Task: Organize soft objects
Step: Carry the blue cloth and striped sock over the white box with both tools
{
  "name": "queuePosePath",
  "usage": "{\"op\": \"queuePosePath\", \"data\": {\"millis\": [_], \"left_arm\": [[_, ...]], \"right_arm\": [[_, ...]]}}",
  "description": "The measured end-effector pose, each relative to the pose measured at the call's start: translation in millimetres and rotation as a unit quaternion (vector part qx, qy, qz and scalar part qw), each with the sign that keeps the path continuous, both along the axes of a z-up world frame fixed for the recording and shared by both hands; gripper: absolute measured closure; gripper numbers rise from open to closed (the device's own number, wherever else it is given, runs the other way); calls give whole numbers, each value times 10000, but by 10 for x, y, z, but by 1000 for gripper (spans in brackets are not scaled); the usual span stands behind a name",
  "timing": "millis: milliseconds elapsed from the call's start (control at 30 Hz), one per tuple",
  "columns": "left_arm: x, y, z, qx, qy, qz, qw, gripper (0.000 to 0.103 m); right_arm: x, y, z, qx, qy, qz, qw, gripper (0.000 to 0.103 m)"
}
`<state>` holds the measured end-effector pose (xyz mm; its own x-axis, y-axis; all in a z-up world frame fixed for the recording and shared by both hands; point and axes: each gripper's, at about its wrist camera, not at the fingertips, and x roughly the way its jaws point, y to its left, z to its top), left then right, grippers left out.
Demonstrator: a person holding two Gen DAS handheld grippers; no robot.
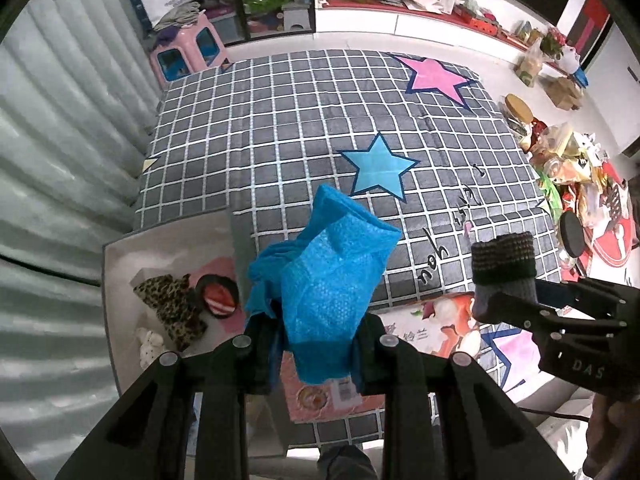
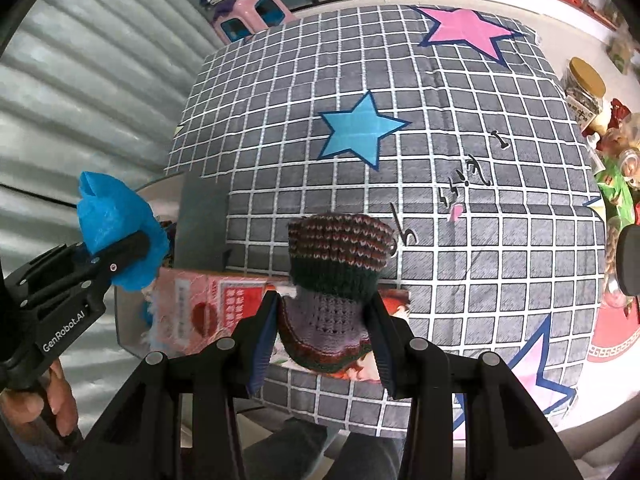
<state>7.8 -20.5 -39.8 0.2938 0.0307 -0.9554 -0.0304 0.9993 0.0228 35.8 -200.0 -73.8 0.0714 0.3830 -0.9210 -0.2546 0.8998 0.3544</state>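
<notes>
My left gripper (image 1: pixel 316 344) is shut on a crumpled blue cloth (image 1: pixel 324 276), held above the near edge of the checked mat (image 1: pixel 280 128). The same blue cloth (image 2: pixel 116 232) shows at the left of the right wrist view, clamped in the left gripper (image 2: pixel 132 252). My right gripper (image 2: pixel 324 336) is shut on a knitted item (image 2: pixel 336 276) with striped brown, dark green and purple bands. That knitted item (image 1: pixel 502 268) also appears at the right of the left wrist view, pinched by the right gripper (image 1: pixel 504 300).
A grey box (image 1: pixel 112 280) at the near left holds a leopard-print piece (image 1: pixel 172 304), a small red and black item (image 1: pixel 218 294) and a white plush (image 1: pixel 150 346). A picture book (image 1: pixel 432 332) lies under the grippers. Clutter (image 1: pixel 568 160) lines the floor on the right; a pink stool (image 1: pixel 184 48) stands beyond the mat.
</notes>
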Motion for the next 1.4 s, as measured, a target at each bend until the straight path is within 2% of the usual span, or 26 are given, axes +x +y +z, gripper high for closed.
{"op": "queuePosePath", "data": {"millis": [667, 1400], "left_arm": [[-603, 720, 113, -76, -185, 830, 9964, 74], [-1093, 1448, -41, -149, -61, 1768, 9841, 74]], "right_arm": [[-397, 964, 364, 42, -362, 1017, 9941, 58], [-664, 1894, 414, 31, -422, 2041, 9780, 58]]}}
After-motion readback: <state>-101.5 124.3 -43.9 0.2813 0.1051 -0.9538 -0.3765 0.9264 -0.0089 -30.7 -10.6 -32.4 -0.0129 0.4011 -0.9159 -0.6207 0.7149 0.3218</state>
